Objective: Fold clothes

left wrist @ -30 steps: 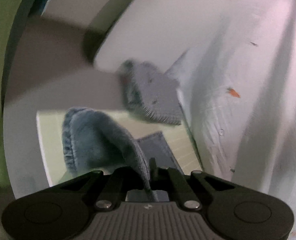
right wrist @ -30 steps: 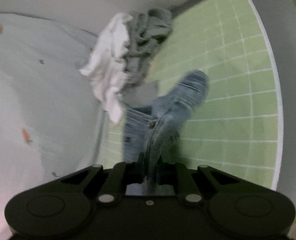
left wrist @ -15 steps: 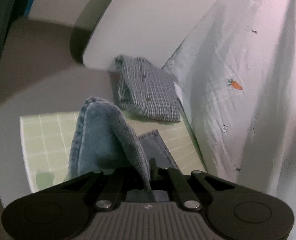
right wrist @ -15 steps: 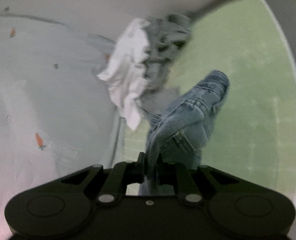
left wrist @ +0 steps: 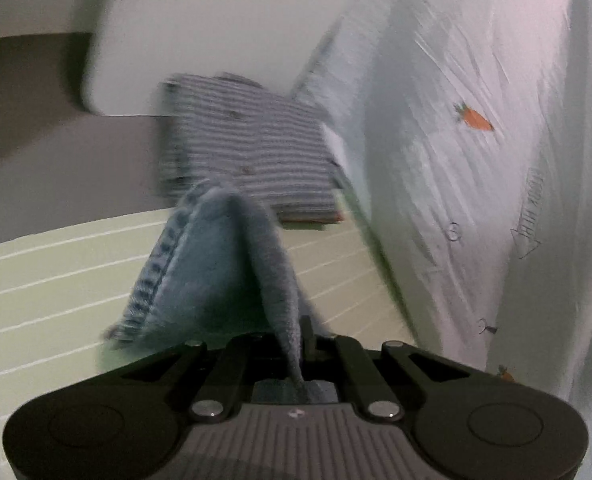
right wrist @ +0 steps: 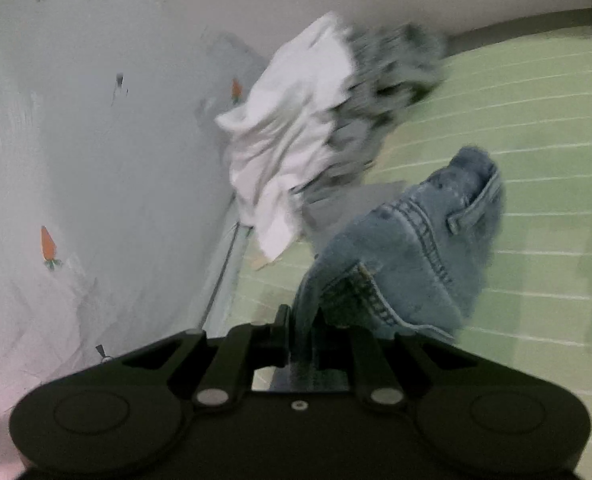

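Observation:
Blue denim jeans (left wrist: 216,264) rise in a fold from my left gripper (left wrist: 297,336), which is shut on their edge, above a green grid mat (left wrist: 56,280). In the right wrist view the same jeans (right wrist: 411,252), showing a pocket and belt loop, hang from my right gripper (right wrist: 299,320), which is shut on the waistband. A folded striped shirt (left wrist: 248,148) lies beyond the jeans at the mat's far edge.
A loose pile of white cloth (right wrist: 292,128) and grey clothes (right wrist: 391,76) sits at the mat's (right wrist: 535,160) edge. A white sheet with carrot prints (left wrist: 475,160) (right wrist: 76,160) runs along one side. A white wall stands behind.
Both grippers have swung with the jeans held between them. In the left view the striped shirt has drawn closer and larger; in the right view the clothes pile has drawn closer.

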A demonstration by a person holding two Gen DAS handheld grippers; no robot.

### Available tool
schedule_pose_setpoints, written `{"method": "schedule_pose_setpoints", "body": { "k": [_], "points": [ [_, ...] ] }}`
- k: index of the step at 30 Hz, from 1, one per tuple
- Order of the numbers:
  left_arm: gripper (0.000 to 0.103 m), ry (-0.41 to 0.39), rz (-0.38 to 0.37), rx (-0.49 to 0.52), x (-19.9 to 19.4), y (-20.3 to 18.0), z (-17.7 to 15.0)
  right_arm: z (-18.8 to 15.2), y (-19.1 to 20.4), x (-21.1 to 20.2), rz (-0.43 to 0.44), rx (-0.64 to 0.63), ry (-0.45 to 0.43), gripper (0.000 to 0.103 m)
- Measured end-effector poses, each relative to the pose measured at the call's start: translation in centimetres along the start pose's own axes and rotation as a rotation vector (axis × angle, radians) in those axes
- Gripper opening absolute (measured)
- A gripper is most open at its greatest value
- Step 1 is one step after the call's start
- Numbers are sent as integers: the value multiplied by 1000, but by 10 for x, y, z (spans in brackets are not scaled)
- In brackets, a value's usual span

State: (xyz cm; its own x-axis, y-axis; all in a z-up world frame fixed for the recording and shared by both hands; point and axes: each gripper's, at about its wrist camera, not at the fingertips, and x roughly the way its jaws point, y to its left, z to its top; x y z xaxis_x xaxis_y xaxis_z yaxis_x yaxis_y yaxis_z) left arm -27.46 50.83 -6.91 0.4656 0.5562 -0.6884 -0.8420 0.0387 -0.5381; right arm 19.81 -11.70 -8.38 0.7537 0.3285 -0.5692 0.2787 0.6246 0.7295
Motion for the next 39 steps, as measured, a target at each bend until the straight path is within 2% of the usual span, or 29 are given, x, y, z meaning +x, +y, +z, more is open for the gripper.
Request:
{"method": "schedule_pose_setpoints", "body": {
  "k": [1,2,3,5,6,7,8,10,13,17,20,22,24,26,27,28,29,30,35,39],
  "points": [
    [4,10,-7,23,22,-16,5,4,14,22,3,-26,15,10],
    [10,23,-7,66,45,-35,9,8,30,47,8,-69,36,11],
    [14,27,8,103,64,-49,12,12,45,72,13,-116,57,17],
    [47,36,78,137,90,-69,13,16,69,112,30,-166,72,44],
    [54,41,113,154,103,-79,13,16,77,125,36,-177,77,70],
    [62,43,107,143,107,-81,11,12,82,130,40,-186,70,80],
    [69,47,89,139,107,-79,5,7,85,131,43,-195,58,82],
    [73,62,82,142,108,-71,-7,-9,79,127,24,-247,49,90],
    [73,120,157,151,109,-53,-27,-36,45,112,-102,-277,61,92],
    [73,220,198,113,100,-22,-54,-61,-17,92,-251,-199,86,92],
    [73,248,214,160,86,-20,-73,-69,-50,87,-285,-112,99,93],
    [73,262,211,193,78,-24,-83,-72,-58,85,-259,-93,84,98],
    [73,268,186,204,71,-29,-91,-72,-56,90,-212,-98,99,98],
    [73,267,162,221,64,-36,-99,-73,-51,97,-161,-115,132,93],
    [73,265,158,231,62,-39,-102,-74,-49,102,-137,-130,148,79],
    [73,259,158,240,59,-41,-105,-74,-44,102,-139,-176,161,59],
    [73,253,158,249,57,-43,-108,-73,-38,102,-149,-232,174,45],
    [73,247,158,257,55,-45,-111,-73,-32,102,-159,-289,186,25],
    [73,228,179,201,49,-17,-113,-47,-17,69,-116,-488,158,19],
    [73,213,196,154,45,6,-114,-52,-28,88,-298,-544,187,22]
  ]
}}
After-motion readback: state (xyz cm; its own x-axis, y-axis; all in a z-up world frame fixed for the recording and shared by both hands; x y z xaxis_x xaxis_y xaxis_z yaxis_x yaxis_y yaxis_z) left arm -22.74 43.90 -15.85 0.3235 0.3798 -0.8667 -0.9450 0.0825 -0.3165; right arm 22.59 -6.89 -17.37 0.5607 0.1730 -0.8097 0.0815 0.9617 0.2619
